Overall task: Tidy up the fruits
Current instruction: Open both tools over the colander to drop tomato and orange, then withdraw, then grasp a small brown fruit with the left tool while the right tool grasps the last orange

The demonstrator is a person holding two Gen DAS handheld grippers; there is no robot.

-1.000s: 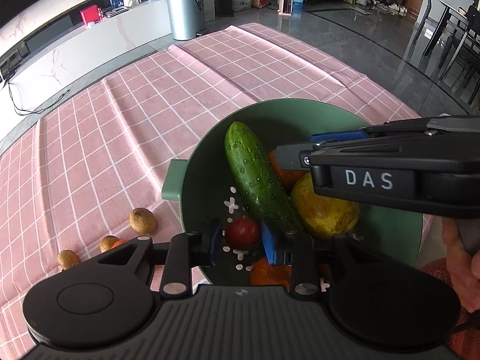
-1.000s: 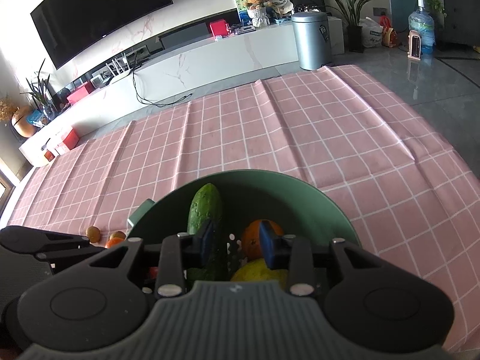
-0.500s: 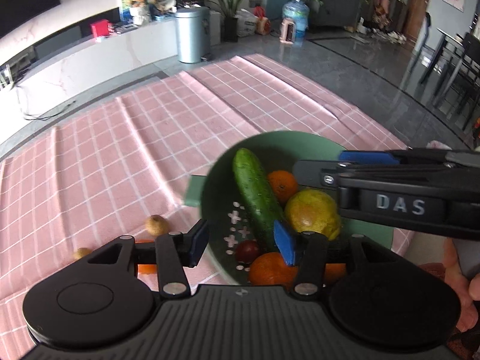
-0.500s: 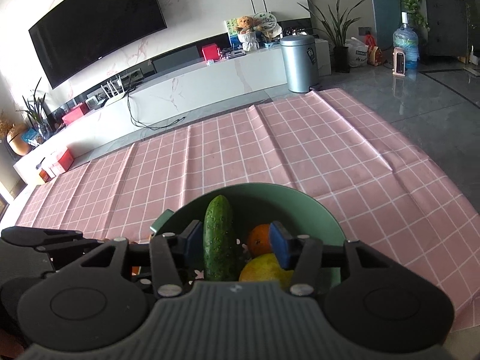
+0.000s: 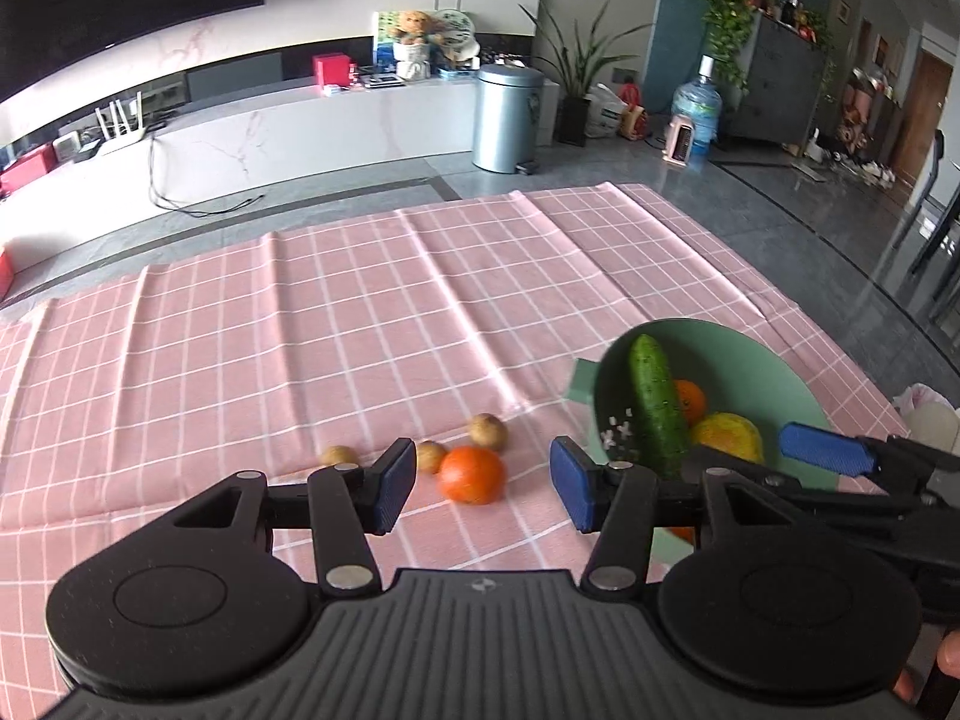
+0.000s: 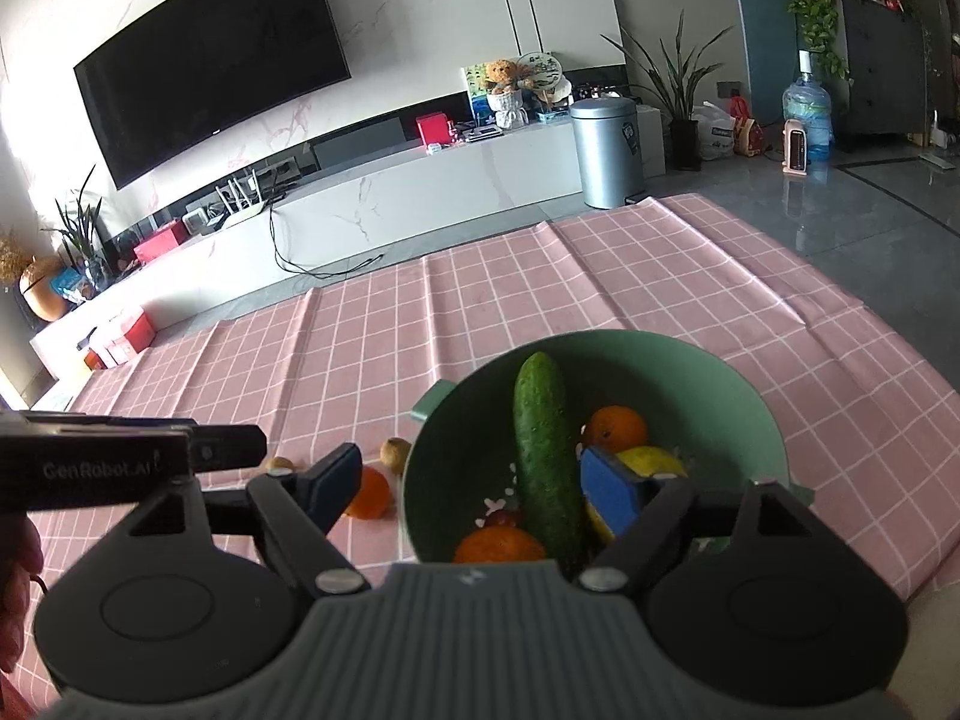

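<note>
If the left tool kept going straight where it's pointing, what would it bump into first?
Probably the orange on the pink cloth. It lies right ahead between the left tool's opening, empty jaws, with small brown fruits beside it. Depth is hard to judge.

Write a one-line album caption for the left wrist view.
Open left tool above a loose orange and three small brown fruits on pink checked cloth, beside a filled green bowl.

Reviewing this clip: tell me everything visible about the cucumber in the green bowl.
The cucumber is dark green, bumpy-skinned, whole and unpeeled. It lies tilted inside the green bowl, its far tip up against the bowl's inner wall, its near end down among the other fruit and hidden behind the gripper body. An orange and a yellow fruit sit on one side of it. No gripper touches it.
</note>
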